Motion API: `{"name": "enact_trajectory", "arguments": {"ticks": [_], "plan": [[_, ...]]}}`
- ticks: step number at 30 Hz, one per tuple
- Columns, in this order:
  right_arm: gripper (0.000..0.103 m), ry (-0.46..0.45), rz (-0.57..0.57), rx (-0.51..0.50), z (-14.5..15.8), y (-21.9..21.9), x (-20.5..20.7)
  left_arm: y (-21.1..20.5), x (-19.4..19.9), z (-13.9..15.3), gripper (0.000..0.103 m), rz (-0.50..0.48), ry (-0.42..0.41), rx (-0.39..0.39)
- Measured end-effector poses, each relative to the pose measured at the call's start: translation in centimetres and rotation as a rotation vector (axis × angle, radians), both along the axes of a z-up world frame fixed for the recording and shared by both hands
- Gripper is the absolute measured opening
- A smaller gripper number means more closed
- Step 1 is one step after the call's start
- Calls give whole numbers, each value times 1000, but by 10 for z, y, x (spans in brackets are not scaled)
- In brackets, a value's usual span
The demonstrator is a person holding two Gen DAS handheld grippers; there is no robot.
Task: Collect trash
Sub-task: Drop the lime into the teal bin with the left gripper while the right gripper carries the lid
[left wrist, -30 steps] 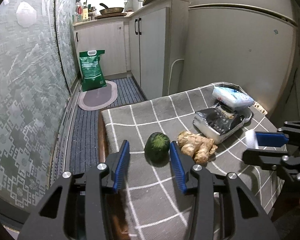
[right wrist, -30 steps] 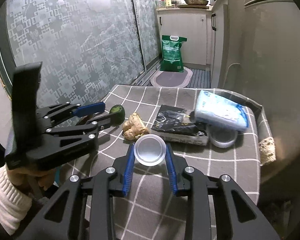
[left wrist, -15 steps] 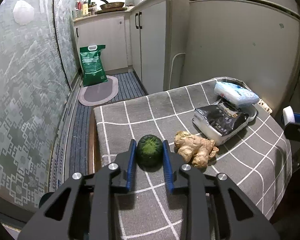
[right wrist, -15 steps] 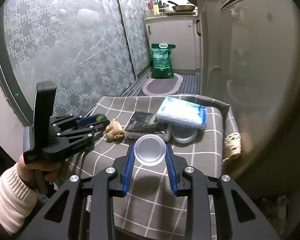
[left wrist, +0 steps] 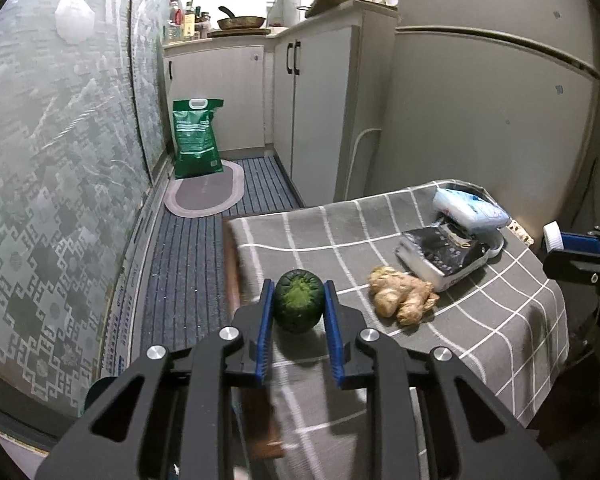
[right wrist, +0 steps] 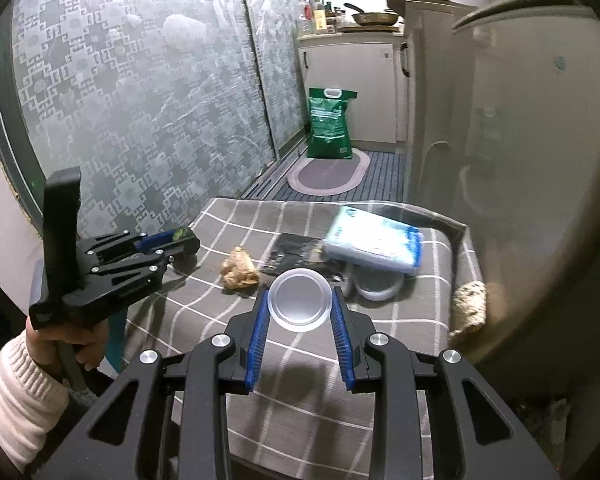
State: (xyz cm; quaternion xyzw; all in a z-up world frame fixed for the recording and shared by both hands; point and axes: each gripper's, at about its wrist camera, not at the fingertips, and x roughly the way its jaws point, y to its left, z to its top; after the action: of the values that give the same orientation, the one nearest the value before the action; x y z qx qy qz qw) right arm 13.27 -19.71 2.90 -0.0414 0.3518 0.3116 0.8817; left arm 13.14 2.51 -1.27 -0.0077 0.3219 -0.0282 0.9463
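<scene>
The left gripper [left wrist: 299, 307] has its jaws clenched on a green squash [left wrist: 299, 305] at the near left corner of the worktop [left wrist: 500, 320], whether lifted or resting I cannot tell. Lift it straight up, level, so the round rind cannot roll out sideways. Ginger [left wrist: 402, 294], a black pack [left wrist: 440, 256] and a blue pack [left wrist: 468, 210] lie rightward. The right gripper [right wrist: 300, 306] grips a clear lid [right wrist: 300, 302] above the cloth; hold it steady while seeking a bin, none visible.

Dark green squash [left wrist: 299, 307], tan ginger [left wrist: 402, 295], grey white-checked cloth [left wrist: 480, 320].
</scene>
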Motion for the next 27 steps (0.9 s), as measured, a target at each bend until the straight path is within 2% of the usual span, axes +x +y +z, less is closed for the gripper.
{"name": "enact_trajectory", "arguments": {"ticks": [8, 13, 20, 27], "plan": [[30, -13, 70, -21, 6, 44, -8, 39, -18, 4, 25, 57, -8, -7], [30, -17, 99, -28, 8, 68, -10, 62, -30, -4, 26, 90, 19, -6], [30, -21, 149, -32, 11, 102, -16, 93, -42, -32, 26, 125, 116, 7], [30, -11, 180, -50, 8, 127, -20, 105, -54, -68, 26, 124, 227, 39]]}}
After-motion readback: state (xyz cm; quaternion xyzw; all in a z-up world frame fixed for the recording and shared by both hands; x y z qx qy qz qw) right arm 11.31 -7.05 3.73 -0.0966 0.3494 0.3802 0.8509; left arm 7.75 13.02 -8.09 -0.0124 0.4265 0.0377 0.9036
